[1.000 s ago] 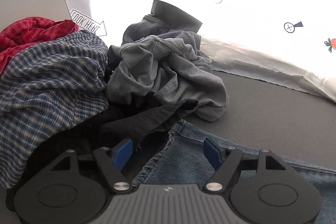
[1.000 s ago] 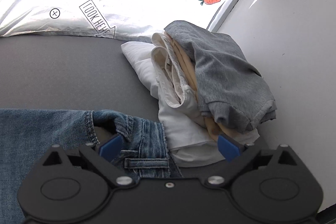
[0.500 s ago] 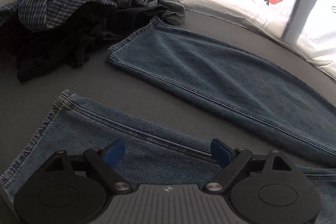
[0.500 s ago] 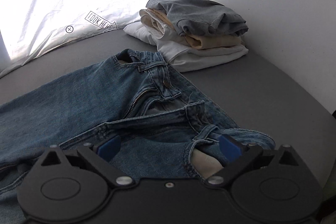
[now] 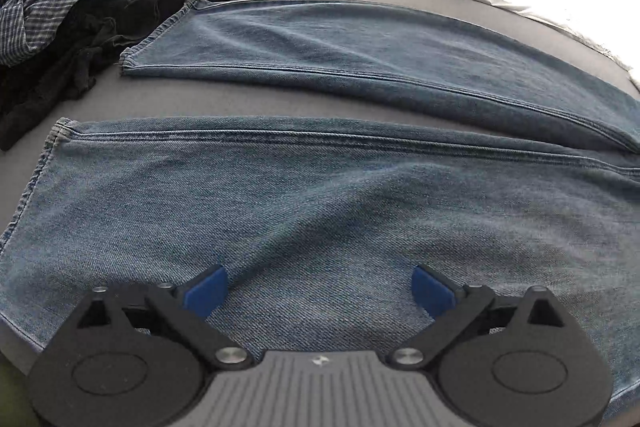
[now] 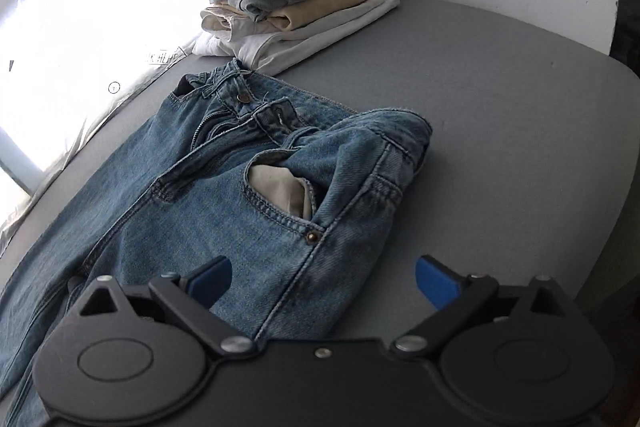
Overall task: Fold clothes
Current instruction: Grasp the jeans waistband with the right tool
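Observation:
Blue jeans [image 5: 320, 211] lie spread flat on the grey surface, both legs apart, hems pointing left. My left gripper [image 5: 318, 289] hovers open over the near leg, nothing between its blue pads. In the right wrist view the jeans' waist [image 6: 260, 163] shows the fly, a button and a pocket with pale lining turned out. My right gripper [image 6: 322, 279] is open above the near hip of the jeans, holding nothing.
An unfolded heap [image 5: 64, 11] of a plaid shirt, a red garment, black and grey clothes sits at the far left beside the leg hems. A folded stack [image 6: 296, 7] of grey, beige and white clothes stands behind the waistband. A white printed sheet [image 6: 80, 27] runs along the back.
Both grippers have pulled back toward the near edge, away from the heap and the stack. The jeans now lie stretched out flat with the legs spread, and both grippers stay open.

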A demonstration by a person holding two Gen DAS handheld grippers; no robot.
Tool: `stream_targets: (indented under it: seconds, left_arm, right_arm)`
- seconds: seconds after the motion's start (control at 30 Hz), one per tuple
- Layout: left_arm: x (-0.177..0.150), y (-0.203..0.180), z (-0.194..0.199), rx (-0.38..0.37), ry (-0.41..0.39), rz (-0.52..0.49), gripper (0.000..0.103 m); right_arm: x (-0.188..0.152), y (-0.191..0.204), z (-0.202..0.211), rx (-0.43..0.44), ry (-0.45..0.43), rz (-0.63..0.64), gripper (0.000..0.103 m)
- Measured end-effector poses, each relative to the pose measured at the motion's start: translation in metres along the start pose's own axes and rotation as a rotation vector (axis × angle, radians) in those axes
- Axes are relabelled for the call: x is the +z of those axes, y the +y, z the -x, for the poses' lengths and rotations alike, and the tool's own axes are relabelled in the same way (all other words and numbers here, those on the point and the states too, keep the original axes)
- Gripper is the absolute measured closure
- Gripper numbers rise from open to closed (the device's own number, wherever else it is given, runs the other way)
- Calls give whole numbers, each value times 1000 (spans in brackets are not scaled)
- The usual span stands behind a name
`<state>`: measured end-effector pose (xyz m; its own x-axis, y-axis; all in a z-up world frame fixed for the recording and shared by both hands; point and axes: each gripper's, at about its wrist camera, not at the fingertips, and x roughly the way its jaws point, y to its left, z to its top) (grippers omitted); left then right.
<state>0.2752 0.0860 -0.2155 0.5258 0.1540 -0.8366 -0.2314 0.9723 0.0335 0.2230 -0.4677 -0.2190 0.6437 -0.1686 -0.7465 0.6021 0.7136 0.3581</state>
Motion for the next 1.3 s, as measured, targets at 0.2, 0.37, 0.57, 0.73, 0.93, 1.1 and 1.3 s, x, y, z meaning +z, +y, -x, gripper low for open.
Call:
stream_targets:
  seconds: [0.2,0.37,0.57,0.73,0.93,1.1,1.3]
  left_arm:
    - [-10,-11,-4,16,8,44,0]
    - [-14,-14,-4,41,-24,76,0]
    - [-17,-18,-3,75,-49,120,0]
    - [-21,-21,-1,100,-68,154,0]
    - [-23,-25,0,134,-75,198,0]
    - [-20,-26,0,150,-50,232,0]
    - [-13,-23,-2,134,-1,227,0]
  right_arm:
    - [3,-44,-13,182,41,-311,28]
    - [9,-62,-24,248,57,-423,47]
    - [18,-65,-37,263,66,-424,51]
    - [26,-69,-46,362,77,-502,78]
    - [29,-68,-54,334,119,-447,77]
    - [29,-69,-56,336,130,-452,71]
    - [38,-60,-57,267,165,-383,76]
